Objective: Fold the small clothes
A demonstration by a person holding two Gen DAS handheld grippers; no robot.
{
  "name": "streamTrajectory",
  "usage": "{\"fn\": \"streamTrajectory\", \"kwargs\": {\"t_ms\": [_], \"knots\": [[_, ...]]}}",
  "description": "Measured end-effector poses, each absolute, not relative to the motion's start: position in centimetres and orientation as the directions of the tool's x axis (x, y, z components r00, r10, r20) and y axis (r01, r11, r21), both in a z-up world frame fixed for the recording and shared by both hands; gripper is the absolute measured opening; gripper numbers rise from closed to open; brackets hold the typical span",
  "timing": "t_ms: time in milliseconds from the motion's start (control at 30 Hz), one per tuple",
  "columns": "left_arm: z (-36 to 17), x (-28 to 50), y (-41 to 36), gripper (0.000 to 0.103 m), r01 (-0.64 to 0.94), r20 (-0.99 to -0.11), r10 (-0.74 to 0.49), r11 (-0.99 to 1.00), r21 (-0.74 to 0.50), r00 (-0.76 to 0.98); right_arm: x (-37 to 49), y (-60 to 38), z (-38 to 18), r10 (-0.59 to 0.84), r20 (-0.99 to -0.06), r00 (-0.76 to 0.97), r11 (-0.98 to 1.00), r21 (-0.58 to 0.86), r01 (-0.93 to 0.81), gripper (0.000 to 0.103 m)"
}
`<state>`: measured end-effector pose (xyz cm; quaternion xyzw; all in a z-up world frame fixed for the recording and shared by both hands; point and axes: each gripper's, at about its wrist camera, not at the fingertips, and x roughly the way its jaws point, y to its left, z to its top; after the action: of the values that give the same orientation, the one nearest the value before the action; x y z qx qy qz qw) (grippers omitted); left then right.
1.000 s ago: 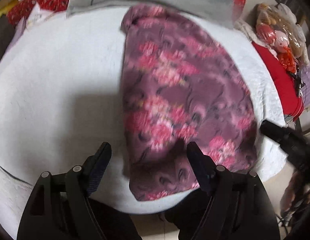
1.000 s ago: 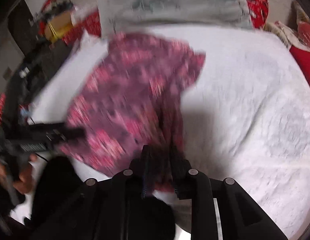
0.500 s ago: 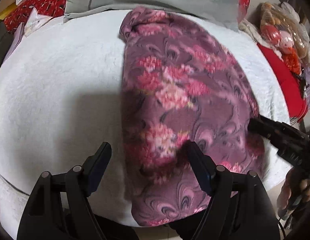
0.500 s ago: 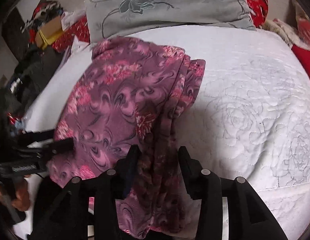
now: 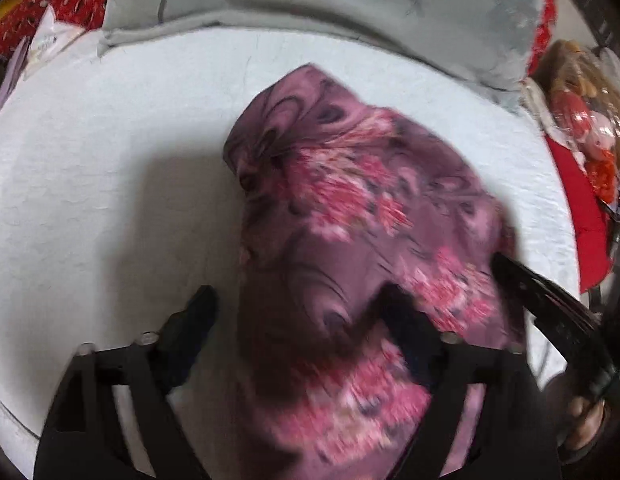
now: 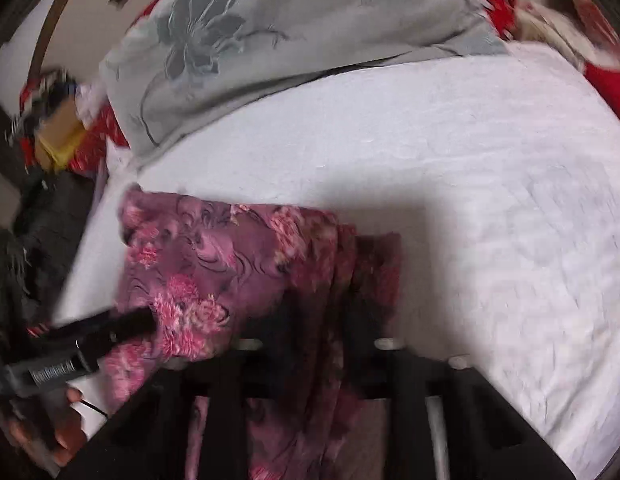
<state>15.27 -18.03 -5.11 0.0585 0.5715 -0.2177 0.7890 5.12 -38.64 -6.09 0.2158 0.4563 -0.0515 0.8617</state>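
Note:
A purple garment with pink flowers point(image 5: 349, 216) lies bunched on the white quilted bed point(image 5: 110, 160). My left gripper point(image 5: 302, 312) is open, its fingers either side of the garment's near edge, the cloth draped over the right finger point(image 5: 405, 320). In the right wrist view the garment point(image 6: 214, 272) hangs between the fingers of my right gripper point(image 6: 321, 320), which stand partly apart with a fold of cloth in the gap. The left gripper's finger point(image 6: 110, 328) shows at the garment's left edge. The frames are blurred.
A grey flowered pillow point(image 6: 270, 40) lies at the head of the bed. Red patterned bedding point(image 5: 50, 0) and a box point(image 6: 58, 136) sit at the back left. A red cushion with a doll point(image 5: 581, 136) lies at the right edge.
The garment's far end has come toward me and bunched up. Both grippers have moved forward over the bed. The right gripper's fingers have parted from their earlier tight grip.

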Motion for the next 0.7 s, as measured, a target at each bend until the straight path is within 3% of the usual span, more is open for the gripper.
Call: {"fn": "streamTrajectory", "kwargs": {"t_ms": [233,333,400,533,700], "knots": [[-1.8,12.3,-15.3,0.094,0.422,-0.882,-0.356,0.882,-0.209,0.307,2.3,-38.7,-2.4,0.192,-0.748,0.635,0.906,0.384,0.177,0.027],[-2.9,10.8,-14.2,0.094,0.406,-0.885,-0.339,0.893,-0.196,0.320,0.4,-37.4,-2.7,0.246,-0.734,0.633,0.912,0.396,0.105,0.046],[-4.8,11.0,-14.6,0.094,0.399,-0.921,-0.279,0.903,-0.156,0.271,0.9,-36.3,-4.8,0.182,-0.816,0.549,0.949,0.293,0.121,0.047],[-3.4,9.7,-13.3,0.093,0.374,-0.908,-0.307,0.908,-0.190,0.284,-0.2,-35.1,-3.3,0.122,-0.810,0.574,0.961,0.240,0.134,0.051],[-2.4,7.0,-12.7,0.093,0.411,-0.890,-0.258,0.907,-0.089,0.376,-2.7,-33.2,-2.3,0.142,-0.782,0.606,0.966,0.242,0.086,0.050]]}}
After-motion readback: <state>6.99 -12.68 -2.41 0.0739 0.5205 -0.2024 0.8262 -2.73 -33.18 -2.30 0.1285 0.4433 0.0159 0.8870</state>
